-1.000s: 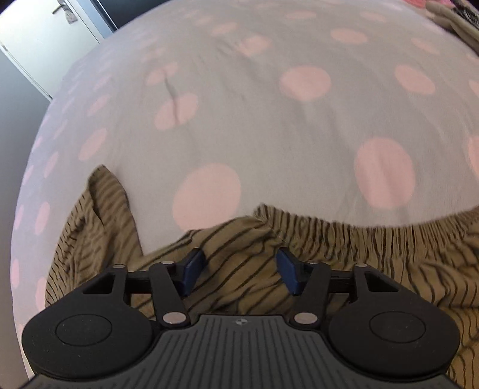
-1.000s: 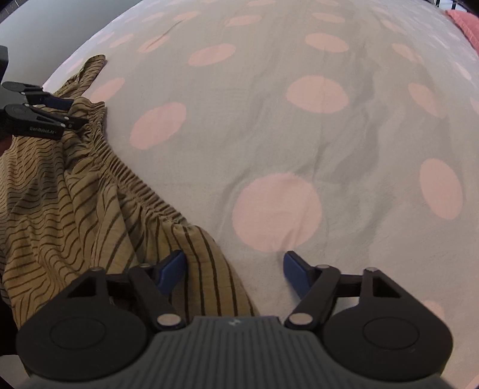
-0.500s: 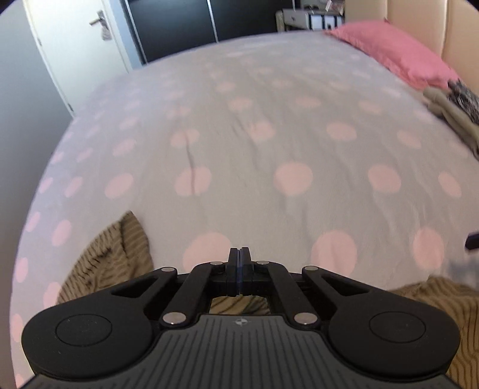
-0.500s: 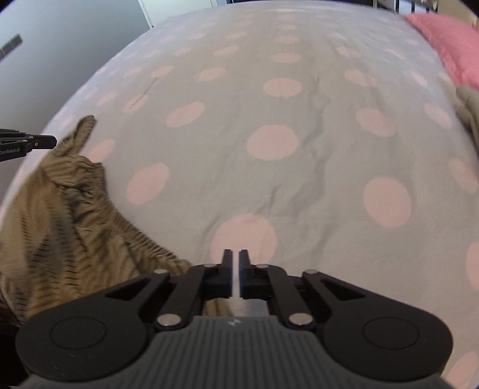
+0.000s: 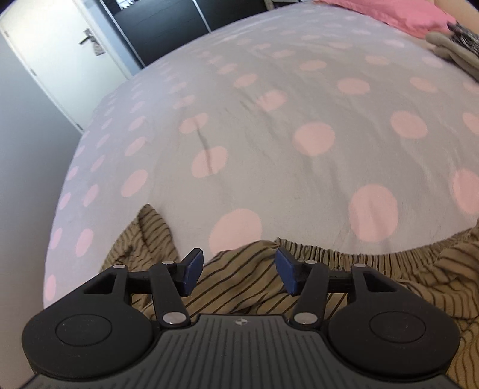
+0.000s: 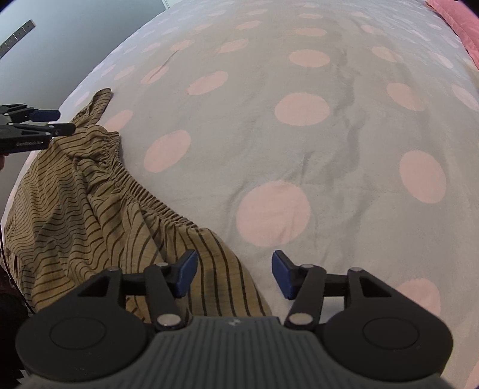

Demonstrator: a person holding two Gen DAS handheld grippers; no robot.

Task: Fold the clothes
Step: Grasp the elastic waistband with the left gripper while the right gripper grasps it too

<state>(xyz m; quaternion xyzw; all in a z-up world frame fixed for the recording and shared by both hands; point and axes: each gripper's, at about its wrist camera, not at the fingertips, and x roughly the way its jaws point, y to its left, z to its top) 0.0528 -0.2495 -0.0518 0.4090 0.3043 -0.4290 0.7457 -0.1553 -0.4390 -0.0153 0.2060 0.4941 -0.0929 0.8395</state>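
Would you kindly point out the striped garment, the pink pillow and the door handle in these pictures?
Striped garment (image 6: pixel 74 203): right wrist view, on the flat striped cloth below its gathered band.
Pink pillow (image 5: pixel 413 15): left wrist view, on its top face.
Door handle (image 5: pixel 86 36): left wrist view, on the lever.

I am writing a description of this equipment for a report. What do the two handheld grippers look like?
Both look identical. The left gripper and right gripper each have a dark grey ribbed body, two round black discs at the sides, black linkage arms with silver rivets, and flat blue pads on the fingertips. A small round emblem sits centrally on the left gripper's body. No sleeve is visible.
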